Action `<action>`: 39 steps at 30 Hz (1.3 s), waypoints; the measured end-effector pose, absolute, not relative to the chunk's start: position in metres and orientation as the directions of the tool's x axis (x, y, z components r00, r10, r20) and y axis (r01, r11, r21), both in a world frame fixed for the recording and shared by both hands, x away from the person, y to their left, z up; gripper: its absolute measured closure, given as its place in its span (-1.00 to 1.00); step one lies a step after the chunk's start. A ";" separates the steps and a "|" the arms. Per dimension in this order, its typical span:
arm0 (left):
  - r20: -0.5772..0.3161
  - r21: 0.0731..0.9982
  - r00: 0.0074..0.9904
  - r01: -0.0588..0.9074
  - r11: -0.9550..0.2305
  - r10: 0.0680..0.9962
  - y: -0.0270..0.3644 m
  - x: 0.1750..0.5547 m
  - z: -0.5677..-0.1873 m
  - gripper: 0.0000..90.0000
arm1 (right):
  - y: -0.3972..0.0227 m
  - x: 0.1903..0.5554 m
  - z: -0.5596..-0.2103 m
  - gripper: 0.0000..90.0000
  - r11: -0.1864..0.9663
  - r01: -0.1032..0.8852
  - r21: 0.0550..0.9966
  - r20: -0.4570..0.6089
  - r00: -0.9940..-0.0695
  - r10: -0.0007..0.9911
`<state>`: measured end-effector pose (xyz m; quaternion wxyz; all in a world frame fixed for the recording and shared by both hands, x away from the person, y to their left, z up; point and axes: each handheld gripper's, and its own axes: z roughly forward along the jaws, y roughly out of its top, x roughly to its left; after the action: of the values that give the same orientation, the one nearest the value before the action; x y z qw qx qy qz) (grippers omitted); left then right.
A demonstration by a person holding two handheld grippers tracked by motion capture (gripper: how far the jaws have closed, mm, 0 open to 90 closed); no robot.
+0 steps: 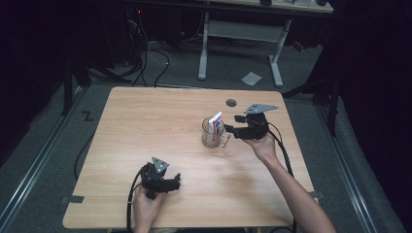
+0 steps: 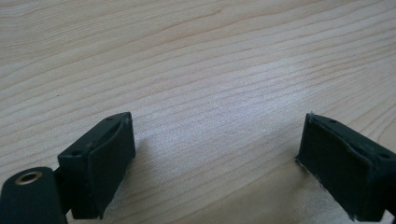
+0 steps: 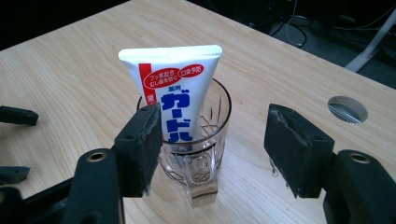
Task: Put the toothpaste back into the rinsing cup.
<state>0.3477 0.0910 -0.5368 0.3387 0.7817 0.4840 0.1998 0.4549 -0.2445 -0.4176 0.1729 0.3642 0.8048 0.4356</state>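
Observation:
A clear glass mug [image 1: 214, 137] stands right of the table's middle, and a white toothpaste tube [image 1: 215, 124] with red and blue print rests in it, crimped end up, leaning on the rim. My right gripper [image 1: 232, 124] is just right of the mug, pointing at it with jaws open and nothing between the pads. In the right gripper view the mug [image 3: 201, 163] and tube [image 3: 175, 98] sit just beyond the right gripper [image 3: 215, 149], the handle facing me. My left gripper [image 1: 177, 181] hovers open near the front edge over bare wood, as the left gripper [image 2: 215, 163] view shows.
The wooden table [image 1: 145, 126] has a round cable hole [image 1: 231, 102] behind the mug, also visible as the cable hole [image 3: 348, 108] to the right gripper's right. On the floor beyond are a white desk frame [image 1: 240, 34], cables and a paper scrap [image 1: 251, 78].

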 end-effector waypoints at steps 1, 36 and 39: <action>-0.015 0.723 0.452 0.621 -0.302 0.892 0.091 0.348 -0.537 -0.76 | -0.246 0.455 -0.418 -0.17 0.354 0.439 0.826 0.042 -0.674 0.737; -0.016 0.723 0.451 0.621 -0.301 0.893 0.091 0.348 -0.537 -0.76 | -0.289 0.428 -0.413 -0.17 0.277 0.458 0.844 0.095 -0.637 0.765; -0.016 0.723 0.451 0.621 -0.301 0.893 0.091 0.348 -0.537 -0.76 | -0.292 0.426 -0.414 -0.17 0.274 0.457 0.846 0.096 -0.637 0.765</action>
<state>0.3478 0.0908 -0.5369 0.3389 0.7813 0.4844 0.2000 0.4259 -0.2922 -0.4136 0.1682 0.3914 0.7802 0.4580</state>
